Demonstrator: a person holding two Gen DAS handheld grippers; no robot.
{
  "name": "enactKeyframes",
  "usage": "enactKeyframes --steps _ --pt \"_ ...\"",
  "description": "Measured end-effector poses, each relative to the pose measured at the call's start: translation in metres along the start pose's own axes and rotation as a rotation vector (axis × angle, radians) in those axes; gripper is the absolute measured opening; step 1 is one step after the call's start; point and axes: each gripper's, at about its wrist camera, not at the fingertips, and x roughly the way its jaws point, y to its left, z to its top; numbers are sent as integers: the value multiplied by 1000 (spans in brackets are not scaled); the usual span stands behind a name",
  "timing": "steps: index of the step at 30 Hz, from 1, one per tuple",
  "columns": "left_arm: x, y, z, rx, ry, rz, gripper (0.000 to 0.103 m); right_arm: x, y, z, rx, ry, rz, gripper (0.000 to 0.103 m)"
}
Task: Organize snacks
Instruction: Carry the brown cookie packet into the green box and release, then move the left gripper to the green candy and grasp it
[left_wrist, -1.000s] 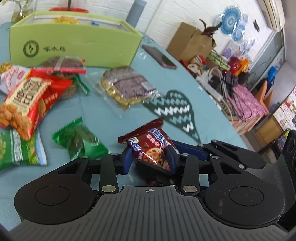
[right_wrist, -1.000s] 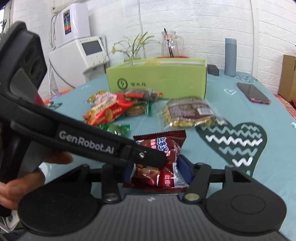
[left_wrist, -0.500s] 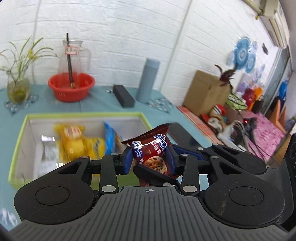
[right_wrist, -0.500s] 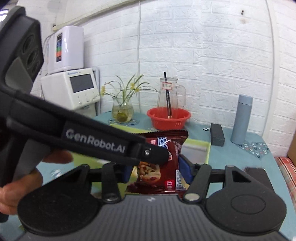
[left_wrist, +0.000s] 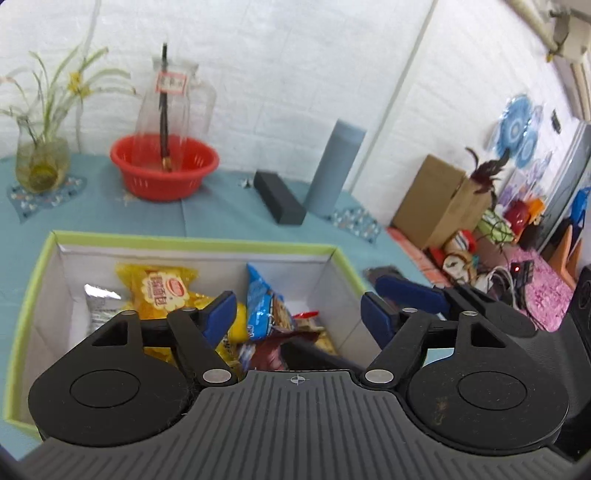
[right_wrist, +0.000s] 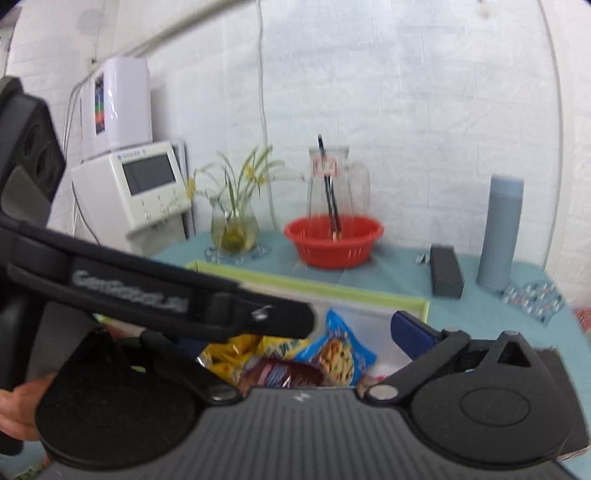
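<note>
We see the left gripper (left_wrist: 298, 316) above the open green box (left_wrist: 192, 242), its blue fingers (left_wrist: 221, 314) spread wide with nothing pinched between them; they have just been opening. Below and between them lies the red-brown packet (left_wrist: 271, 349), loose in the box and free of both pads. Just beyond it, also between the fingers, a blue packet (left_wrist: 264, 308) leans upright, and by the left finger sits a yellow packet (left_wrist: 159, 290) with a silver one (left_wrist: 98, 304) further to that side.

The right gripper (right_wrist: 295, 339) hangs over the same box (right_wrist: 314, 286), and its fingers stand as wide apart as they go, having just been opening too. Only its right blue finger (right_wrist: 410, 334) shows clearly; the left one is hidden behind the left gripper's black body (right_wrist: 166, 299), which crosses the view. A red-brown packet (right_wrist: 280, 374) lies beneath the gap, resting among the blue packet (right_wrist: 340, 352) and yellow ones (right_wrist: 236, 350), touched by neither finger. The picture is blurred, so we cannot tell whether there is one red-brown packet or two. A hand (right_wrist: 18, 406) grips the handle at the near left.

Beyond the fingers, on the teal table (left_wrist: 221, 210), stand a red basin (left_wrist: 164, 171) with a glass jug (left_wrist: 173, 96) in it, a vase (left_wrist: 42, 162), a dark block (left_wrist: 279, 201) and a grey flask (left_wrist: 334, 170).
</note>
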Motion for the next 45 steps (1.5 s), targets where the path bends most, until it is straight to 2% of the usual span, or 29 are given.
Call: enactKeyframes --steps 2,6,8,10,12,15,17,20,22,25,27,31,34,35,37,38,39,40,45 --pt "-32 -6 -2 21 -47 28 71 -16 8 7 -23 -38 9 102" --pt "-101 -2 -19 11 -134 38 75 -47 39 14 -96 -85 83 102" --pt "-132 3 -33 2 -160 45 79 -60 54 8 -115 -71 102 102" --pt "-156 7 -52 -12 -166 43 81 -73 69 -3 -131 -18 141 102" --pt "-168 9 -72 -35 -152 26 81 -88 83 -21 -150 46 168 102" --pt "-171 6 -109 -60 -85 -20 81 -111 102 -60 -153 137 163 102" --pt "-169 4 -135 -72 -38 -15 78 -123 112 -87 -122 191 138 102" --pt "-170 5 -167 -102 5 25 76 -134 125 -122 -49 241 147 102" --pt "-172 3 -182 -126 35 4 75 -135 134 -134 -22 257 142 102" --pt "-174 -9 -196 -114 74 -67 69 -134 146 -143 -52 257 100 102" --pt "-167 -18 -197 -82 89 -70 67 -129 151 -144 -82 261 88 102" --pt "-142 -24 -195 -70 165 -56 47 -121 152 -143 -101 276 73 102" --pt "-128 -22 -201 -112 217 -72 38 -118 152 -145 -89 291 76 99" --pt "-125 -22 -204 -121 226 -72 36 -119 152 -144 -89 286 75 95" --pt "-121 -21 -209 -136 240 -61 30 -122 154 -148 -99 290 92 70" --pt "-124 -21 -211 -133 230 -57 26 -123 153 -148 -94 287 83 66" --pt "-125 -21 -212 -132 234 -49 20 -125 151 -148 -76 287 97 64" --pt "-126 -22 -213 -123 233 -32 7 -127 149 -150 -72 286 94 61" --pt "-142 -30 -209 -118 202 -63 7 -146 148 -143 -46 244 87 62"
